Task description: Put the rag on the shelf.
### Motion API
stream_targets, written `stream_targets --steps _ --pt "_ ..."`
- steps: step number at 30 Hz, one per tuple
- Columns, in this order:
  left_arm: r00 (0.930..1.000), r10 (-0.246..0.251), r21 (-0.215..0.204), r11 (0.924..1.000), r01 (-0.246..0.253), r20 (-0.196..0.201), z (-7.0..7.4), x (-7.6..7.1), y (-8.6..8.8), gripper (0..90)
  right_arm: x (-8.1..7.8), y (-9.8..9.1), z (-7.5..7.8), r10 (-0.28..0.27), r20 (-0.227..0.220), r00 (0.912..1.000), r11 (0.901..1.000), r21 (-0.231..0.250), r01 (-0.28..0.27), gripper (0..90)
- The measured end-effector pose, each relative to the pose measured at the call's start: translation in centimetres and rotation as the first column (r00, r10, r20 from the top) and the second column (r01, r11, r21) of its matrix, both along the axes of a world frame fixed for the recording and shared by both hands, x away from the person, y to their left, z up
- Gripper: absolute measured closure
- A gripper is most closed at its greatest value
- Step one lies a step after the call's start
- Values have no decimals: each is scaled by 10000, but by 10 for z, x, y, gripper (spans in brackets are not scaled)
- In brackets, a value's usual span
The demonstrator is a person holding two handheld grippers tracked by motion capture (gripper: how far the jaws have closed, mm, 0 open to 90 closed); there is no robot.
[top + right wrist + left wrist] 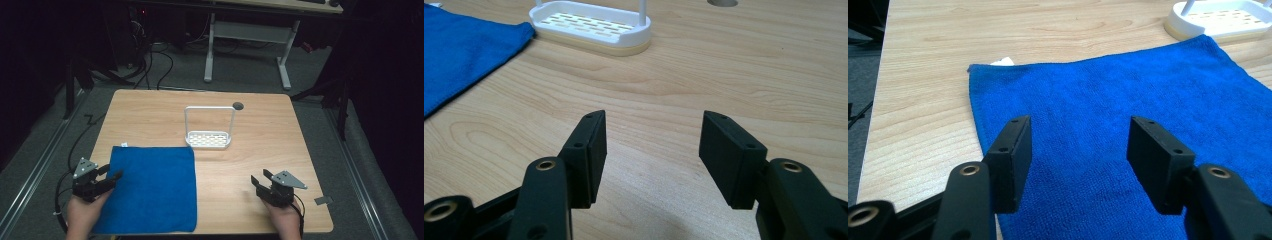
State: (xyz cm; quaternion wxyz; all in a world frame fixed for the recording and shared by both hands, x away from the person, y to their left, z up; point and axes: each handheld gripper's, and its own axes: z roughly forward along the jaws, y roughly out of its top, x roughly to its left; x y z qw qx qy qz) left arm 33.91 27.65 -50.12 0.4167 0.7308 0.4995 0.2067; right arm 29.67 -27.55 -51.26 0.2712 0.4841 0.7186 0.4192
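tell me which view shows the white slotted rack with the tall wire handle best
The high view: the white slotted rack shows whole, handle included, beside the blue towel. The right gripper view shows its tray and handle feet; the left gripper view catches one corner.

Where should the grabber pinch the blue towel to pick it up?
Probably its near left corner, coming in from the left edge. The blue towel lies flat, so only edges offer something to pinch, and the open left gripper hovers at that edge.

Blue cloth (1128, 115): soft, matt, fine nubby pile, like microfibre. Tabletop (734, 70): pale wood grain w/ smooth satin finish. White rack (591, 25): smooth plastic, slight sheen. Gripper jaws: matt black plastic.
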Motion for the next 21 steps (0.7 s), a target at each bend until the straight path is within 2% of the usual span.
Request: stream_targets --steps 5,6,10,15,17,21 --pt "10000 16 79 10000 -17 90 0 -1 0 436 0 -1 0 9 -7 10000 9999 115 -9 444" --pt "9999 18 263 9997 -23 168 0 -1 -1 432 0 -1 1 10 -79 10000 9998 177 -8 444" --pt "9993 88 527 9986 -107 365 -2 -1 -2 418 0 2 1 101 -11 9999 9999 115 -101 453" --pt "9987 237 540 9982 -261 454 -2 2 5 453 0 5 1 128 -102 9999 9999 17 -127 472" --pt "9984 347 433 9984 -367 453 -1 6 9 467 1 8 1 192 -149 9997 9998 -75 -194 490" --pt "9971 557 472 9972 -581 510 2 19 13 481 2 14 1 483 -254 9985 9988 -76 -485 485"
